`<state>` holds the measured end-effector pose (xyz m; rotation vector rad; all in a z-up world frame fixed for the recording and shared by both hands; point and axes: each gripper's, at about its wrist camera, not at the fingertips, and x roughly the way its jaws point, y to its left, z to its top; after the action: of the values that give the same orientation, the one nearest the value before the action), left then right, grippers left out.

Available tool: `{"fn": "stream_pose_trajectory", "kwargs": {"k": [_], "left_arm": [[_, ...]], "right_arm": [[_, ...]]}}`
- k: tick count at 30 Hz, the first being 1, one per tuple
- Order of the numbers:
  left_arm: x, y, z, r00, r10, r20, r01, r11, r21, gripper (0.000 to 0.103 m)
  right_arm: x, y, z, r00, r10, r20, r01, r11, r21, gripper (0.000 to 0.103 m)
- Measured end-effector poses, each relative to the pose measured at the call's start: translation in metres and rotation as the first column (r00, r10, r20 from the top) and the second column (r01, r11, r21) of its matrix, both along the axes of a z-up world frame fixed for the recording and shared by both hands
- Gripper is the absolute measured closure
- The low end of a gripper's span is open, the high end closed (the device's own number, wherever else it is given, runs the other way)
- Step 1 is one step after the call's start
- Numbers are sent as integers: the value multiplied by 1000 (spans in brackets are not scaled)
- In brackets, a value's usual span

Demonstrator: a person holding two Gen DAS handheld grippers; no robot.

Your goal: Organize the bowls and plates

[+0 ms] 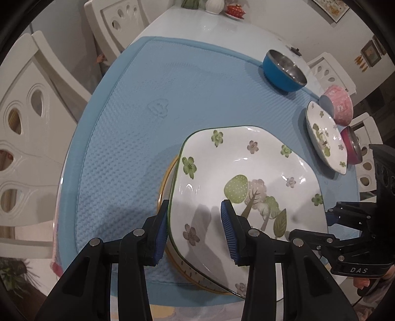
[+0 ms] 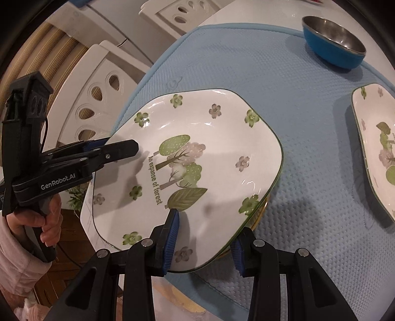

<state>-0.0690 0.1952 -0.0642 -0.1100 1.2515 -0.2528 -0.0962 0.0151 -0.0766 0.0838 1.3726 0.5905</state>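
Left claw (image 1: 195, 230) straddles the near left rim of the big square forest plate (image 1: 246, 177): one blue pad outside the rim, the other over the white face. The jaws are partly apart, and whether the pads press on the china I cannot tell. Right claw (image 2: 205, 240) does the same at the plate's (image 2: 187, 158) opposite rim, one pad on the painted face by the leaf, the other tucked under the outer edge; again partly open, grip not clear. In the right wrist view the left claw (image 2: 118, 149) reaches in over the plate's far-left rim, with a person's hand (image 2: 47, 222) in a pale pink sleeve round its handle.

The plate reads "An expanse of forest" and sits above a yellow-rimmed dish (image 1: 167, 187) peeking out beneath it, near the front edge of the blue mat (image 1: 148, 98) that covers the white desk (image 1: 197, 24).

Moving outward, towards the right edge of the mat lies a second forest plate (image 1: 323, 135), well apart from the first. Just beyond it, a pink bowl (image 1: 338, 103) and a dark red steel-lined bowl (image 1: 353, 145) crowd the right edge. At the far right corner stands a blue steel-lined bowl (image 1: 284, 69). White chairs (image 1: 27, 138) ring the desk, and a red lidded dish (image 1: 235, 11) sits at its far end.
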Motion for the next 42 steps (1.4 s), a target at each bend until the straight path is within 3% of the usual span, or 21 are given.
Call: {"fn": "stream_pose_trajectory", "kwargs": {"k": [15, 22, 30, 36, 38, 42], "left_arm": [[-8, -1, -6, 999, -10, -50, 12, 999, 35, 66], [-13, -14, 0, 998, -34, -58, 41, 993, 109, 64], [-10, -18, 3, 997, -24, -70, 33, 991, 129, 64], [1, -27, 15, 998, 0, -69, 11, 987, 160, 52], [6, -32, 20, 998, 1, -65, 9, 987, 163, 39], [15, -47, 29, 999, -11, -53, 20, 984, 178, 30]], "right_arm": [[-9, 9, -6, 998, -27, -54, 25, 999, -41, 65], [-12, -4, -2, 994, -77, -71, 72, 995, -71, 65], [-12, -16, 12, 993, -111, -28, 110, 993, -31, 65], [-8, -39, 7, 983, -175, -63, 175, 985, -8, 65], [-7, -47, 7, 979, -194, -69, 194, 981, 4, 65], [-7, -67, 14, 971, -231, -58, 232, 973, 10, 65]]}}
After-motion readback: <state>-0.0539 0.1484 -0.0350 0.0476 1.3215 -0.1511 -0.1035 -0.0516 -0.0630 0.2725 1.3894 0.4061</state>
